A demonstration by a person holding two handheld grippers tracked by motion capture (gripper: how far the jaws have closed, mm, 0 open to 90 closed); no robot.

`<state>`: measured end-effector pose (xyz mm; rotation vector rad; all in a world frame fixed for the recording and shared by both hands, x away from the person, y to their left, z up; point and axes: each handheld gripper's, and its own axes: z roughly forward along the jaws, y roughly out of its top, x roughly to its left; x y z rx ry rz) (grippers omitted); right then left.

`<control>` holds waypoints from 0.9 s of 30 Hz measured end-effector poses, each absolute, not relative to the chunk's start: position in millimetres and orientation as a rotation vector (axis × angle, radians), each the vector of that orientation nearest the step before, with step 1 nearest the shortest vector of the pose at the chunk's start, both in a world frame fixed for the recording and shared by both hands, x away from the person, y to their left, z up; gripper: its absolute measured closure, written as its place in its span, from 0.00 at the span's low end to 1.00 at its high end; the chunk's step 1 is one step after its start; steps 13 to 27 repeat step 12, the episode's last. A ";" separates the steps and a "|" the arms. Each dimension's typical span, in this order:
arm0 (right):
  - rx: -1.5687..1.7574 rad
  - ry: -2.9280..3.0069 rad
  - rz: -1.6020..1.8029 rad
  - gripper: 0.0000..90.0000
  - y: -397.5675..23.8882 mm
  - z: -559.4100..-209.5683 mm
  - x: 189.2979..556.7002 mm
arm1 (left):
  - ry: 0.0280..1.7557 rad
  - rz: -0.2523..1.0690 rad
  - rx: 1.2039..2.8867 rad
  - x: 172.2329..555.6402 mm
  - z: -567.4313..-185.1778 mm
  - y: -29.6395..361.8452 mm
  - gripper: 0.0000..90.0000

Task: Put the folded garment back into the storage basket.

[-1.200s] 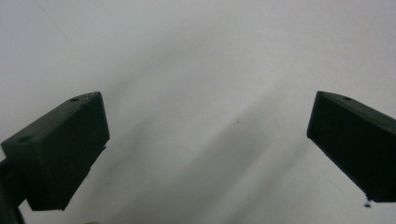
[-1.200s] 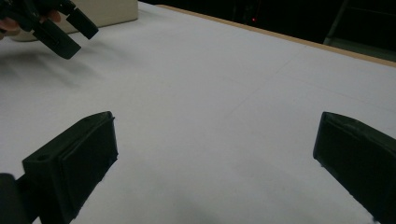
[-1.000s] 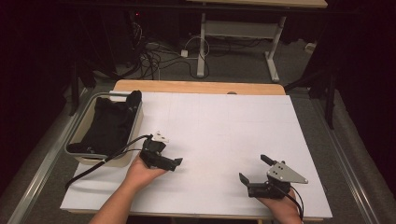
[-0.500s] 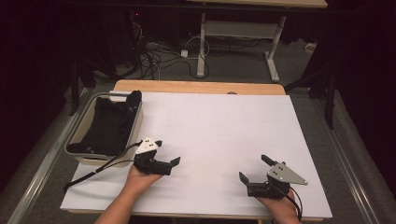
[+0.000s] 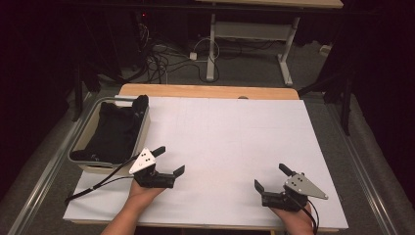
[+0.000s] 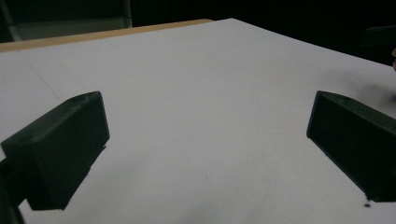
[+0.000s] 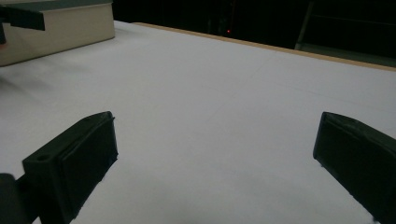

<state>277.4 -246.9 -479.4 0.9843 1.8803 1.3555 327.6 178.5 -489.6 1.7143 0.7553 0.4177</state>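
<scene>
The right gripper [image 7: 215, 158] looks low across the white bench [image 7: 210, 93], its two black fingers [image 7: 74, 158] rising from the bottom corners and standing wide apart, with nothing between them but bare white surface. The left finger shows its flat inner pad and a small hole on its top edge; the right one is cut off by the picture's edge. At the upper left, a cream tray [image 7: 56, 30] sits on the bench, well away from the fingers. A wooden edge [image 7: 261, 46] runs along the far side of the white surface, with darkness beyond it, where a small red light [image 7: 228, 31] glows.
</scene>
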 end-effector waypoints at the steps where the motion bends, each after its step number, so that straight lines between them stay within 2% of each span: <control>1: 0.984 1.875 1.354 0.00 -247.7 -479.3 276.6 | 0.753 0.420 1.711 326.9 -489.7 178.3 0.00; 27: 0.977 1.862 1.357 0.00 -255.5 -478.6 271.7 | 0.765 0.423 1.717 327.1 -490.5 177.7 0.00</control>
